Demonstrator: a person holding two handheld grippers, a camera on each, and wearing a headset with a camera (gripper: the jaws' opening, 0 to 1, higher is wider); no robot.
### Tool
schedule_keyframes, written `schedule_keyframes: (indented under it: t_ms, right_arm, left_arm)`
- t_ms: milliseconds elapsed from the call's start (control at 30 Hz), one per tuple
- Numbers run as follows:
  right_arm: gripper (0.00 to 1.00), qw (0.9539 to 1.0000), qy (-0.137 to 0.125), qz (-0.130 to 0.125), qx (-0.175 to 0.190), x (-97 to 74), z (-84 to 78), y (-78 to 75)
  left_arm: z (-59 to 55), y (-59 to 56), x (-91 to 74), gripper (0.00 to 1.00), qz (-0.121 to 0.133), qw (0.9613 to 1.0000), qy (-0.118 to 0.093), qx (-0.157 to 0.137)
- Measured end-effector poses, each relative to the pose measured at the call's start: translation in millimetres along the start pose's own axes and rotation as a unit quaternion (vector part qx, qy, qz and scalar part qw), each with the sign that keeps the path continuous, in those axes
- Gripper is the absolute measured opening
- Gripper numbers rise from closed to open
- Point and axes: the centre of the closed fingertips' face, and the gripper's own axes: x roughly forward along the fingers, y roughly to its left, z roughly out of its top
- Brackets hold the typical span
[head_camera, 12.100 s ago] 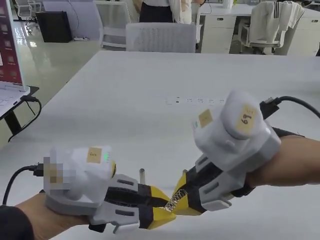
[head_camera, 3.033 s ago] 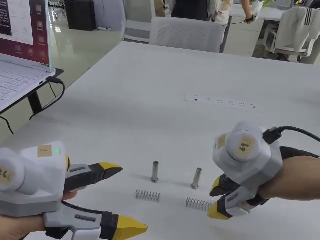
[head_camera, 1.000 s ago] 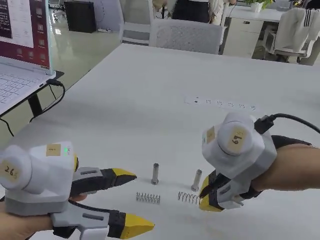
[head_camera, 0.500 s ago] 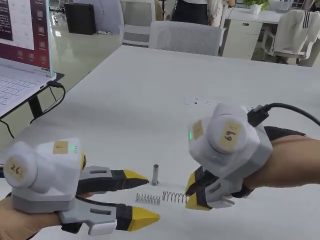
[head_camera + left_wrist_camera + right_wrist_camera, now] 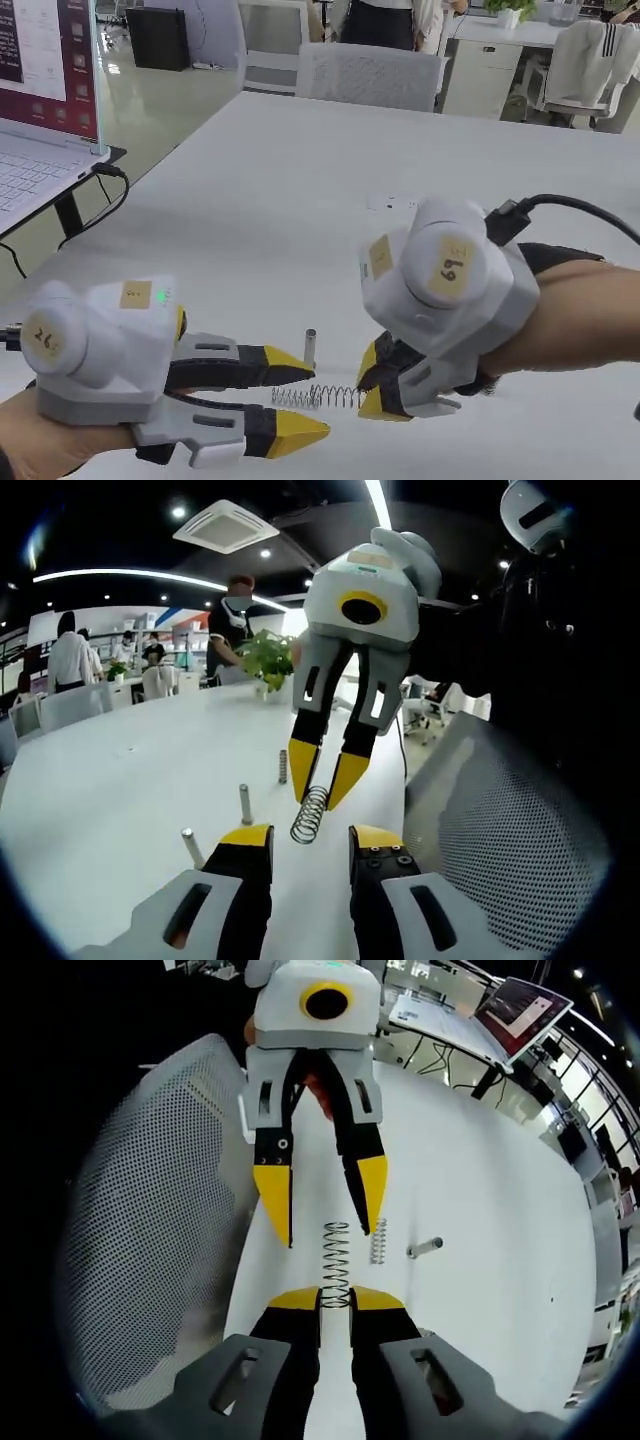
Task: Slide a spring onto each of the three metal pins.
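Steel spring (image 5: 336, 1250) is clamped in right gripper (image 5: 336, 1298); left gripper (image 5: 311, 835) is held apart; two pins (image 5: 244, 802) are left bare.

I work at a long white table (image 5: 300, 170). Past its far end stand a grey mesh chair (image 5: 370, 75) and white desks (image 5: 480, 65); off its left edge, an open laptop (image 5: 40, 110) above a glossy pale floor (image 5: 155, 100). Strip lights (image 5: 379, 500) glow over it.
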Motion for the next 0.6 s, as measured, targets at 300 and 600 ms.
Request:
schedule_keyframes:
  t_ms: [300, 600]
  right_arm:
    - [0.08, 1.0000, 0.001, 0.002, -0.009, 0.0, 2.9, 1.7]
    - [0.08, 0.9999, 0.002, 0.003, -0.010, -0.7, 1.7, 2.7]
  left_arm:
    - [0.9, -0.5, 1.9, 0.12, -0.002, 1.0000, -0.001, 0.004]
    - [0.1, 0.1, 2.6, 0.04, -0.003, 1.0000, 0.002, 0.003]
